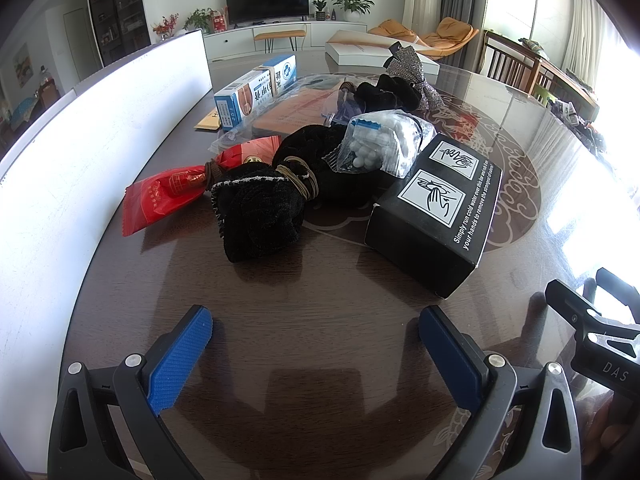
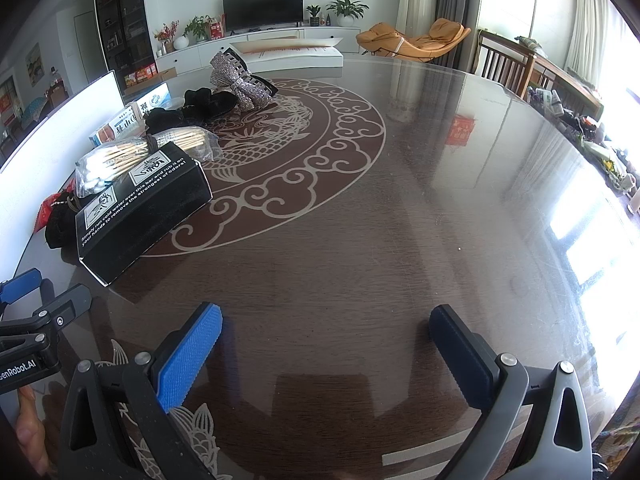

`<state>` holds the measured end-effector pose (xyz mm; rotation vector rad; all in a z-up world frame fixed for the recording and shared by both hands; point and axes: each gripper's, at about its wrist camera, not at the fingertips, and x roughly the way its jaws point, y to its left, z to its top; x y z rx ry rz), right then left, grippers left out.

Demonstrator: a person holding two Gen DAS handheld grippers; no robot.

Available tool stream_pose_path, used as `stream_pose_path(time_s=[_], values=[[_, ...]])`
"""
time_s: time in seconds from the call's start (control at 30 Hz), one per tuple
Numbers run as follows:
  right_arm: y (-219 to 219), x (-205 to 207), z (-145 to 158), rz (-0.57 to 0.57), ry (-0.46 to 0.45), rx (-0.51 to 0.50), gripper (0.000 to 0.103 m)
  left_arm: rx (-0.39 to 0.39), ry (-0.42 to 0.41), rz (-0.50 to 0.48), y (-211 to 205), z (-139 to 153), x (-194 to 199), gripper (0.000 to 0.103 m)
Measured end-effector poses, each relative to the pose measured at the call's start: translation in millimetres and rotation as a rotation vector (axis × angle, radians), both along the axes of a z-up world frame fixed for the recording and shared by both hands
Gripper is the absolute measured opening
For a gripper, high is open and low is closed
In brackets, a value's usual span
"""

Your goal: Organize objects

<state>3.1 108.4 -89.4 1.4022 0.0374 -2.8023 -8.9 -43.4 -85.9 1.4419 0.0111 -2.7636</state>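
A pile of objects lies on the dark round table (image 1: 320,340). A black box (image 1: 436,216) with white hand pictograms sits at the right, a black cloth bundle (image 1: 260,208) tied with bands in the middle, a red packet (image 1: 164,200) at the left. A clear bag of cotton swabs (image 1: 380,144) rests on top, and a blue-white carton (image 1: 256,92) lies behind. My left gripper (image 1: 316,344) is open, short of the pile, holding nothing. My right gripper (image 2: 326,340) is open over bare table, with the black box (image 2: 140,212) far to its left.
A white board (image 1: 100,128) runs along the table's left side. A sequinned bow (image 2: 236,80) and black scrunchies (image 2: 208,104) lie further back, a flat white box (image 2: 288,54) beyond them. Chairs stand at the right. A hand (image 2: 32,440) holds the left gripper.
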Motion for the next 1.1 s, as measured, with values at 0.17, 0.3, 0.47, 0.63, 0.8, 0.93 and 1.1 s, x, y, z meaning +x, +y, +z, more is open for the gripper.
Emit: stream_pose_path(time_s=[0.17,0.3,0.47,0.63,0.8,0.93,1.1], values=[[0.1,0.1,0.0,0.0,0.0,0.0,0.103,0.0,0.0,0.0,-0.1,0.0,0.0,0.103],[0.1,0.1,0.0,0.0,0.0,0.0,0.103,0.0,0.0,0.0,0.0,0.0,0.0,0.103],[0.1,0.1,0.0,0.0,0.0,0.0,0.103,0.0,0.0,0.0,0.0,-0.1,0.0,0.103],[0.2,0.1,-0.1,0.0,0.0,0.0,0.103,0.0,0.0,0.0,-0.1,-0.1,0.0,0.103],[0.1,0.1,-0.1,0.0,0.0,0.0,0.103,0.001,-0.01,0.0,-0.9,0.8,1.2,0.103],[0.1,0.2,-0.2,0.0,0.001,0.0,0.103,0.003,-0.016,-0.062,-3.7,1.4,11.2,0.103],[0.1,0.2,-0.2,0.0,0.001,0.0,0.103,0.011,-0.058,-0.096,-18.5,5.3,21.1,0.103]])
